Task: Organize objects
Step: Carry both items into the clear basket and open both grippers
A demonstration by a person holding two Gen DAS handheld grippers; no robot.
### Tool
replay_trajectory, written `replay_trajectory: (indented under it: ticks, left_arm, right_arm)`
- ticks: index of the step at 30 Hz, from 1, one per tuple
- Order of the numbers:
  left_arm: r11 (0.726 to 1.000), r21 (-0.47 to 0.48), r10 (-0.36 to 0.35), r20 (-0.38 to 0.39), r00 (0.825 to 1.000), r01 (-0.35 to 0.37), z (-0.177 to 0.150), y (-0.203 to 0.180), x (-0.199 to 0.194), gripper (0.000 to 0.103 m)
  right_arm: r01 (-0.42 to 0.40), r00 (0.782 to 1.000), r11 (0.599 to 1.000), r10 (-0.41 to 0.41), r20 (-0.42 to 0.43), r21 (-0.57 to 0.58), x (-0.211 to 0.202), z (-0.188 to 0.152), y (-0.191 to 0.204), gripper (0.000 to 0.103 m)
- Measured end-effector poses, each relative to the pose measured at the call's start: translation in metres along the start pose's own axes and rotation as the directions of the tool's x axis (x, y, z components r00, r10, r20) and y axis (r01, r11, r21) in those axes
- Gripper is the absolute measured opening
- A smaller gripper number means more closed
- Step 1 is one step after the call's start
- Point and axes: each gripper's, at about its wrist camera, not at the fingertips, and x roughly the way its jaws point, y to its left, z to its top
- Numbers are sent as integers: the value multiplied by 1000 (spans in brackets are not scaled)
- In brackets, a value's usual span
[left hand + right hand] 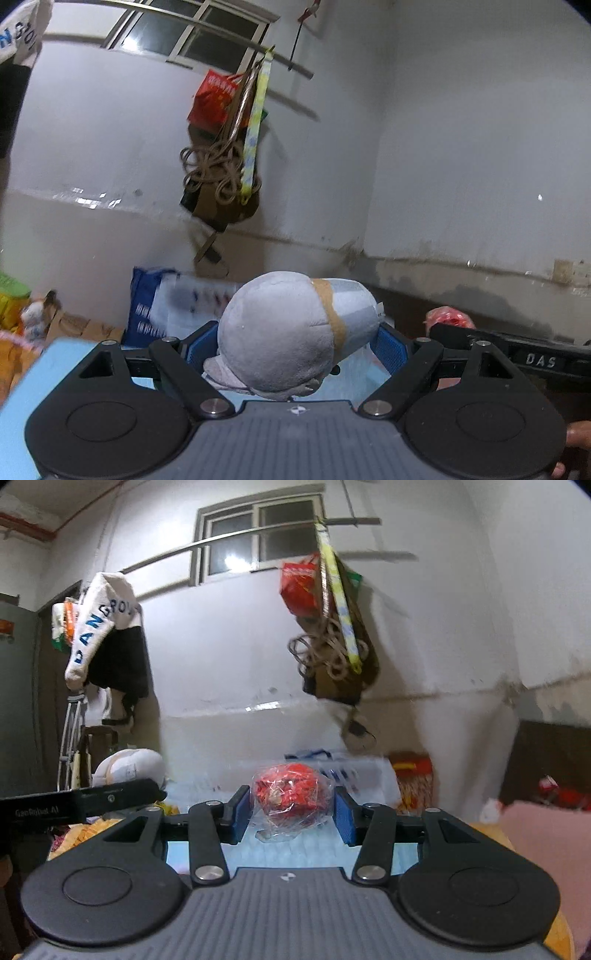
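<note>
My left gripper [295, 349] is shut on a grey plush toy [284, 332] with a tan band and a pale blue part, and holds it up above a light blue surface [22, 398]. My right gripper [293, 810] is shut on a clear plastic bag of red pieces [291, 794], also lifted. The red bag shows at the right of the left wrist view [448, 318], behind the right gripper's black body. The plush toy shows at the left of the right wrist view [129, 768], behind the left gripper's body.
Red bags, rope and a yellow strap [229, 147] hang from a metal rail on the white wall. A blue and white bag [166, 306] stands behind the light blue surface. Clothes [103, 638] hang at the left. A pink cloth [546, 834] lies at the right.
</note>
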Motion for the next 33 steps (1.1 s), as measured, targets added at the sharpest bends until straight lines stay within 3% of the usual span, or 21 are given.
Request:
replay_trajectory:
  ticks: [5, 10, 15, 18, 21, 23, 25, 27, 30, 33]
  left_arm:
    - [1000, 22, -10, -16, 1000, 11, 47, 8, 37, 89]
    - [999, 38, 12, -145, 989, -7, 82, 18, 99, 89]
    - [998, -8, 55, -344, 937, -62, 77, 37, 162, 89]
    - [996, 2, 84, -403, 911, -92, 67, 40, 182, 89]
    - [996, 16, 84, -427, 900, -85, 62, 38, 190, 91]
    - [995, 40, 99, -426, 899, -90, 62, 36, 194, 95]
    - [993, 43, 118, -411, 904, -110, 63, 40, 197, 98]
    - [992, 18, 119, -386, 915, -122, 66, 45, 190, 101]
    - [994, -13, 94, -334, 938, -104, 72, 45, 176, 101]
    - [995, -15, 86, -316, 945, -96, 75, 41, 167, 103]
  right_arm:
    - [-15, 1000, 999, 14, -23, -32, 35, 31, -2, 50]
    - [25, 996, 995, -33, -83, -98, 80, 47, -5, 50]
    - [36, 968, 995, -59, -244, -95, 131, 39, -26, 50]
    - [22, 951, 998, -41, -308, -64, 145, 29, -33, 50]
    - [23, 950, 997, -44, -309, -73, 146, 24, -34, 51]
    - [17, 952, 998, -35, -304, -62, 146, 25, -35, 61]
    - [62, 949, 996, -78, -305, -63, 147, 25, -36, 86]
    - [92, 955, 994, -104, -278, -57, 144, 29, -38, 100]
    - [52, 971, 999, -47, -236, 14, 128, 33, -46, 103]
    - [48, 972, 999, -42, -233, 18, 131, 40, -46, 103]
